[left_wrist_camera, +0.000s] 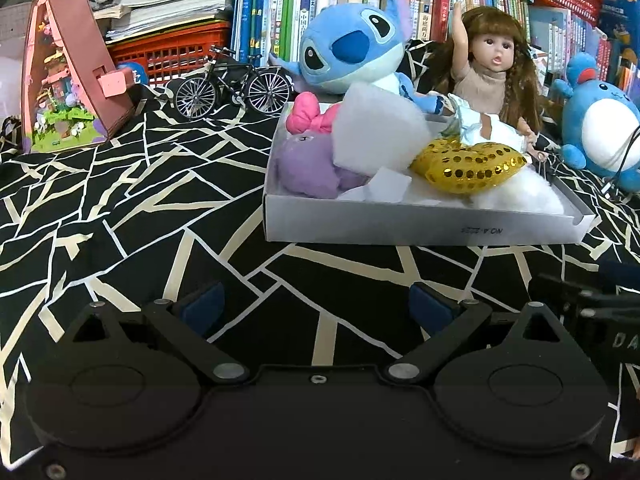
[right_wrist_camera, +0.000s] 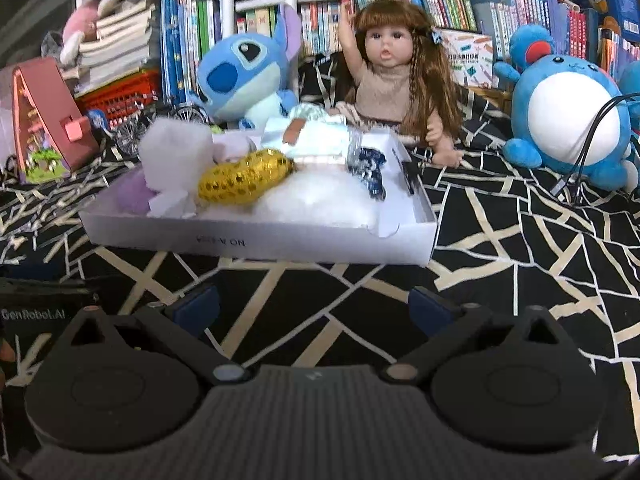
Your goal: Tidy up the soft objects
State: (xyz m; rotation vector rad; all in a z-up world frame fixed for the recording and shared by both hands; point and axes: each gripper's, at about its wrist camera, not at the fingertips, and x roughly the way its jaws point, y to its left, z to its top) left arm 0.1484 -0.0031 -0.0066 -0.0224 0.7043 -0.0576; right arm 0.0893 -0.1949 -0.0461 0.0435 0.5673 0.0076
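Note:
A shallow white box (left_wrist_camera: 400, 226) (right_wrist_camera: 256, 242) sits on the black patterned cloth and holds soft things: a purple plush (left_wrist_camera: 308, 166) with a pink bow (left_wrist_camera: 310, 118), a white foam block (left_wrist_camera: 378, 130), a gold sequin heart (left_wrist_camera: 470, 162) (right_wrist_camera: 244, 178), white stuffing (left_wrist_camera: 516, 194) (right_wrist_camera: 316, 198) and a blue patterned piece (right_wrist_camera: 370, 170). My left gripper (left_wrist_camera: 318, 306) is open and empty, low over the cloth in front of the box. My right gripper (right_wrist_camera: 316, 306) is open and empty, also in front of the box.
Behind the box stand a blue Stitch plush (left_wrist_camera: 352, 54) (right_wrist_camera: 244, 80), a long-haired doll (left_wrist_camera: 496, 64) (right_wrist_camera: 396, 76) and a round blue plush (left_wrist_camera: 604, 128) (right_wrist_camera: 568, 116). A model bicycle (left_wrist_camera: 234, 84), a pink triangular house (left_wrist_camera: 68, 76) and bookshelves line the back.

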